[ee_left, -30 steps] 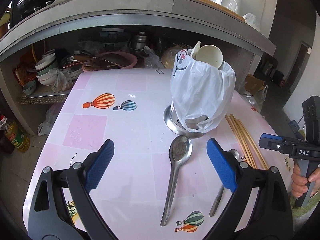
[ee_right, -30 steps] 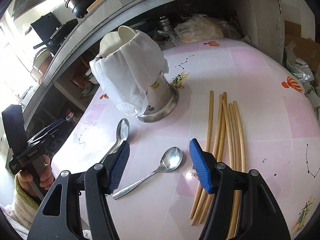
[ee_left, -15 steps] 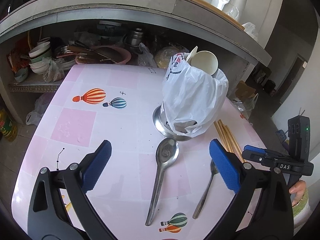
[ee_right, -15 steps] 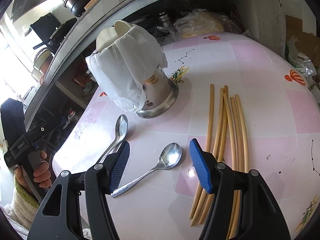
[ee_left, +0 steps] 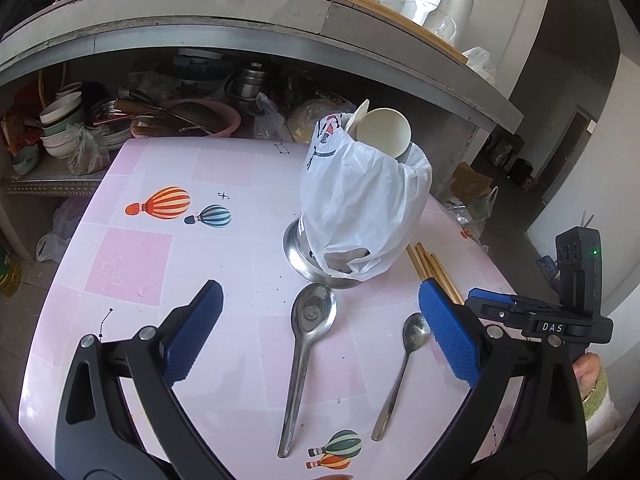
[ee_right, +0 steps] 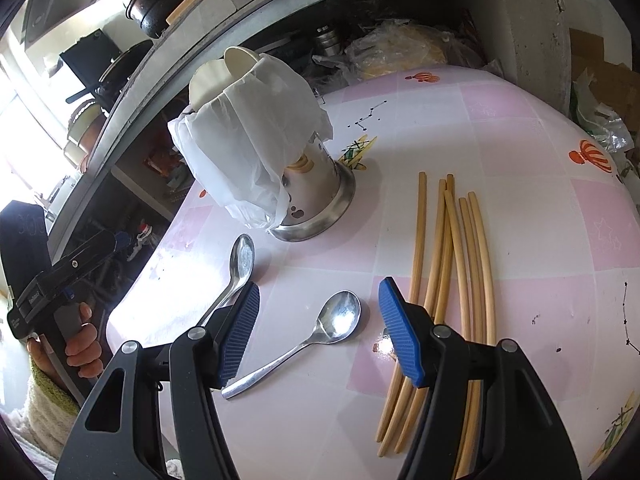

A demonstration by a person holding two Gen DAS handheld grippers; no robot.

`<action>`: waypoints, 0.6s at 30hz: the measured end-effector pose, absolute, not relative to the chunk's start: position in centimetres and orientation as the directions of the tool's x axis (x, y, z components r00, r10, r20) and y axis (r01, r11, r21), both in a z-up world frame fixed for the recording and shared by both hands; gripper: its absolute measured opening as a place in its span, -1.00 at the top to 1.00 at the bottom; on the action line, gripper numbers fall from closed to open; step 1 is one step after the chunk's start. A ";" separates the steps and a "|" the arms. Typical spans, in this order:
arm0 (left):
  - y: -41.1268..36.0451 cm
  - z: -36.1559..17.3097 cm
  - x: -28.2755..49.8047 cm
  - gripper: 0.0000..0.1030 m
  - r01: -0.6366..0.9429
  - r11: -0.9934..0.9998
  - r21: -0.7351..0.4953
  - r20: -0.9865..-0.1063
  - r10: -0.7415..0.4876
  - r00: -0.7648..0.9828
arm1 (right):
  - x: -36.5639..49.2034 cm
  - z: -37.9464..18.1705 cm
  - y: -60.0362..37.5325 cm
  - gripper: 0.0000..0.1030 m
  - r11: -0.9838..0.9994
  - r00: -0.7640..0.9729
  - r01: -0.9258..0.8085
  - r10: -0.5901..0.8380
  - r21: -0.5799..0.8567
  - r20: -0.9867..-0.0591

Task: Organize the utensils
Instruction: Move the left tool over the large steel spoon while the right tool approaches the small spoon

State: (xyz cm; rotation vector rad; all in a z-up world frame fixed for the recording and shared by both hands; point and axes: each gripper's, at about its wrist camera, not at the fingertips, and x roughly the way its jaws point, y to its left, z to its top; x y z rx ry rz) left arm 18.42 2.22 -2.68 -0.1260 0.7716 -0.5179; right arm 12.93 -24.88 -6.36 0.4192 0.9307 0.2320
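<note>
A large steel spoon (ee_left: 306, 344) (ee_right: 236, 272) and a smaller steel spoon (ee_left: 402, 364) (ee_right: 316, 336) lie on the pink table (ee_left: 136, 264) (ee_right: 520, 152). Several wooden chopsticks (ee_right: 452, 280) (ee_left: 434, 270) lie to their right. A metal utensil holder (ee_left: 316, 256) (ee_right: 320, 200) draped in a white plastic bag (ee_left: 360, 204) (ee_right: 248, 140) stands behind them, with pale ladles sticking out. My left gripper (ee_left: 320, 336) hovers open over the large spoon. My right gripper (ee_right: 320, 328) hovers open above the small spoon. Neither holds anything.
A concrete counter with shelves of bowls (ee_left: 60, 120), pans and pots runs behind the table. A white kettle (ee_left: 436, 0) stands on top. Plastic bags and a cardboard box (ee_right: 600, 64) sit at the right. A hand (ee_right: 80, 344) holds the other gripper at the table's left edge.
The left wrist view has tilted: the holder, spoons and table have slid left and down in it. The right wrist view has barely changed. Both grippers stay open.
</note>
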 end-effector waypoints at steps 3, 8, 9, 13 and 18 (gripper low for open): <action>2.2 -2.6 18.5 -0.84 0.405 0.866 -0.293 -0.629 -0.494 0.600 | 12.9 -6.4 -24.9 -0.18 0.895 0.581 -0.014 0.370 0.446 -0.725; 2.2 -2.6 18.5 -0.84 0.410 0.863 -0.295 -0.627 -0.499 0.598 | 12.9 -6.4 -24.9 -0.18 0.894 0.580 -0.015 0.373 0.448 -0.725; 2.2 -2.6 18.5 -0.84 0.411 0.863 -0.295 -0.627 -0.499 0.598 | 13.0 -6.3 -25.0 -0.18 0.894 0.580 -0.015 0.372 0.448 -0.724; 2.2 -2.6 18.4 -0.84 0.414 0.860 -0.297 -0.624 -0.503 0.598 | 13.1 -6.2 -25.1 -0.18 0.894 0.581 -0.015 0.372 0.448 -0.724; 2.1 -2.5 18.5 -0.84 0.422 0.860 -0.286 -0.624 -0.502 0.599 | 13.1 -6.1 -25.0 -0.18 0.894 0.581 -0.014 0.372 0.448 -0.724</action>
